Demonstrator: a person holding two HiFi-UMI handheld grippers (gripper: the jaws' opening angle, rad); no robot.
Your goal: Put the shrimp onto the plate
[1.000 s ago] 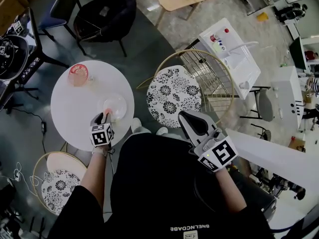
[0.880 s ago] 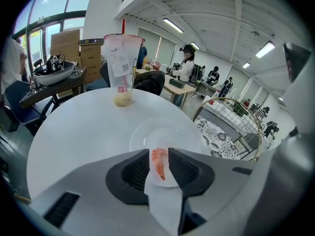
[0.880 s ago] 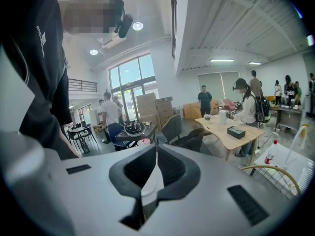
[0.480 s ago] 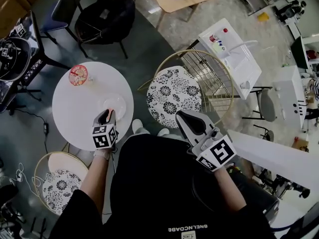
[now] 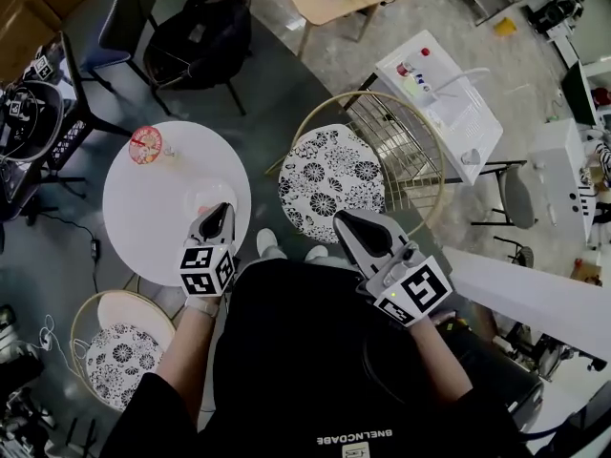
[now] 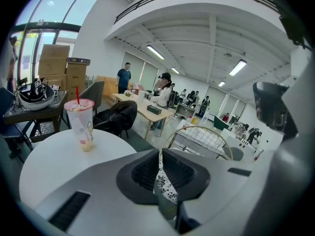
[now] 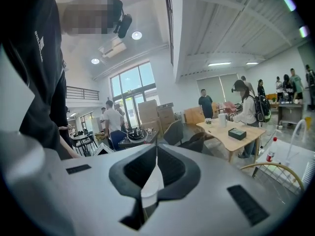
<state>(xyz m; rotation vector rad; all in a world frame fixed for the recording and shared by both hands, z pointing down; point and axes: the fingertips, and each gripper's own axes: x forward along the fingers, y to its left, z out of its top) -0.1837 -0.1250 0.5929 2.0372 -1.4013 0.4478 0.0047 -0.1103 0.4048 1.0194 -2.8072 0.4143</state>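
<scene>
Two grippers, left gripper (image 5: 222, 209) and right gripper (image 5: 345, 220), jaws pressed together on nothing. Clear plate (image 5: 199, 195) sits on the white round table (image 5: 143, 208) just ahead of the left gripper; the shrimp is too small to make out there. Lidded drink cup (image 6: 81, 124) holds a little pale liquid at the bottom.

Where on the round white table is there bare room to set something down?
The middle and left of the round white table is bare, between the red-lidded clear drink cup at the far edge and the pale round plate. The near right edge is crowded by the plate and the left gripper.
</scene>
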